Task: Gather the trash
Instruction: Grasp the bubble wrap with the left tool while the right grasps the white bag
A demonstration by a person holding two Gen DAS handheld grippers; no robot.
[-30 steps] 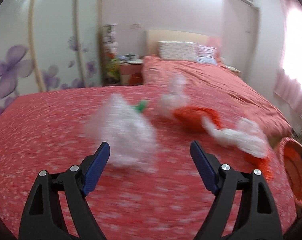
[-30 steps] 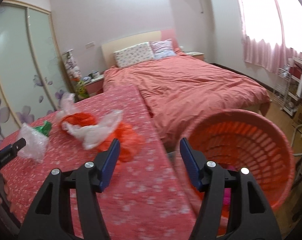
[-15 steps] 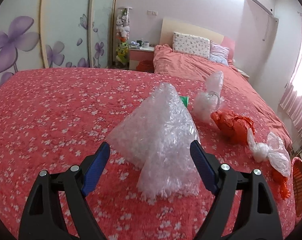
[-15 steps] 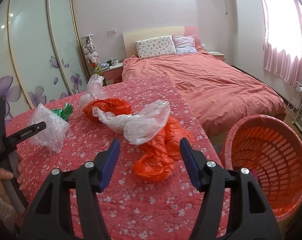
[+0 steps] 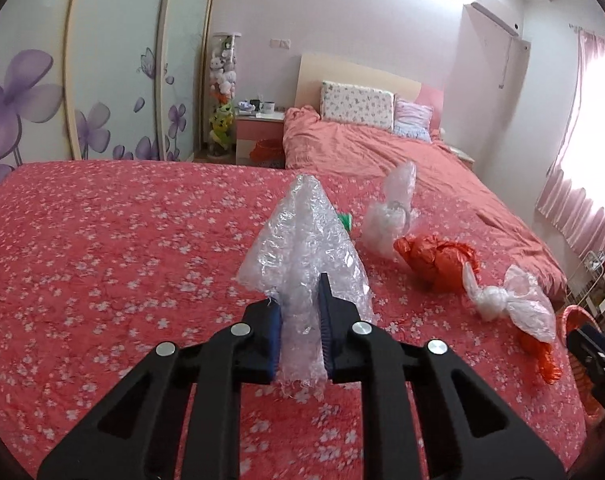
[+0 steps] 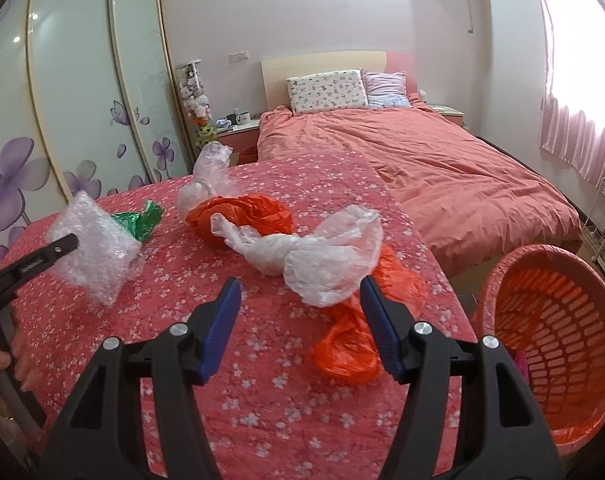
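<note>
While the red floral cover [image 5: 102, 240] fills the lower frame, an orange basket [image 6: 558, 320] stands at lower right of the right wrist view. At centre, the left gripper [image 5: 300, 312] has just closed its jaws, pinching the bubble wrap [image 5: 302, 240]. Right gripper [image 6: 300, 304] is spread, nothing held, just short of the white bag [image 6: 326, 256] lying on an orange bag [image 6: 350, 344].

Pale pink walls [image 6: 302, 4] enclosed a bed with a salmon duvet [image 6: 434, 160] and cream headboard [image 6: 322, 64]. Frosted sliding wardrobe doors with purple flowers [image 5: 102, 80] stood left; pink curtains [image 6: 578, 80] glowed with daylight.
</note>
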